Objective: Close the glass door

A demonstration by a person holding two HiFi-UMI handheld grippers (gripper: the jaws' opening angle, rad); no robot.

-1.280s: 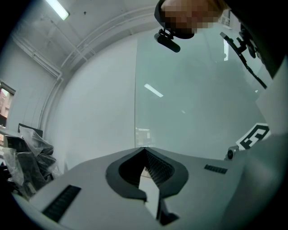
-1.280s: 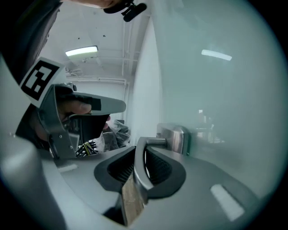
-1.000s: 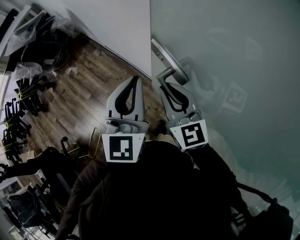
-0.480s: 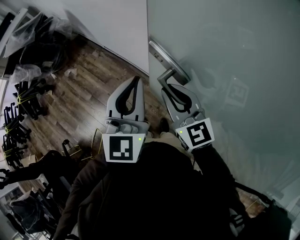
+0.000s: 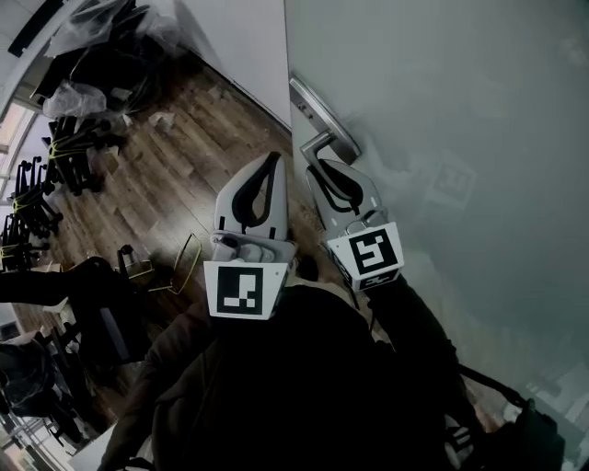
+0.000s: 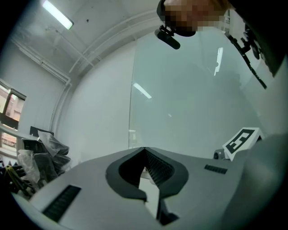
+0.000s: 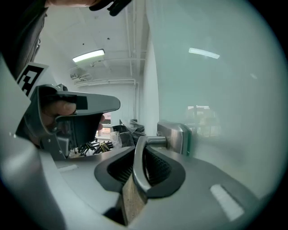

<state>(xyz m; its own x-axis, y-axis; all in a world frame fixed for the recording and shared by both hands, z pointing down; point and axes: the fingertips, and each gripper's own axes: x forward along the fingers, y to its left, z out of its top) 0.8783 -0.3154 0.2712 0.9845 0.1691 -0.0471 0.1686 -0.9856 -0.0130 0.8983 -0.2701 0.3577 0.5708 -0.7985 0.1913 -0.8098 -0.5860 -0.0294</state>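
Observation:
The frosted glass door [image 5: 442, 101] fills the right of the head view, its edge running up from the metal handle plate [image 5: 320, 112]. A metal lever handle [image 5: 313, 144] sticks out from the plate. My right gripper [image 5: 319, 166] is shut on that lever; in the right gripper view the lever [image 7: 138, 167] runs between the ribbed pads of the right gripper [image 7: 142, 150] to the plate [image 7: 174, 136]. My left gripper [image 5: 272, 157] hangs just left of the door edge, shut on nothing. The left gripper view shows the left gripper [image 6: 145, 150] pointing at the glass [image 6: 193, 103].
A white wall [image 5: 244, 46] stands beyond the door edge. The wooden floor [image 5: 175, 184] at left carries black chair parts [image 5: 69, 147], plastic bags [image 5: 92, 23] and a small wire frame [image 5: 170, 267]. More dark furniture [image 5: 55, 368] stands at the lower left.
The door edge and handle have shifted a little to the left and up in the head view, with the right gripper still shut on the lever. The left gripper has hardly moved.

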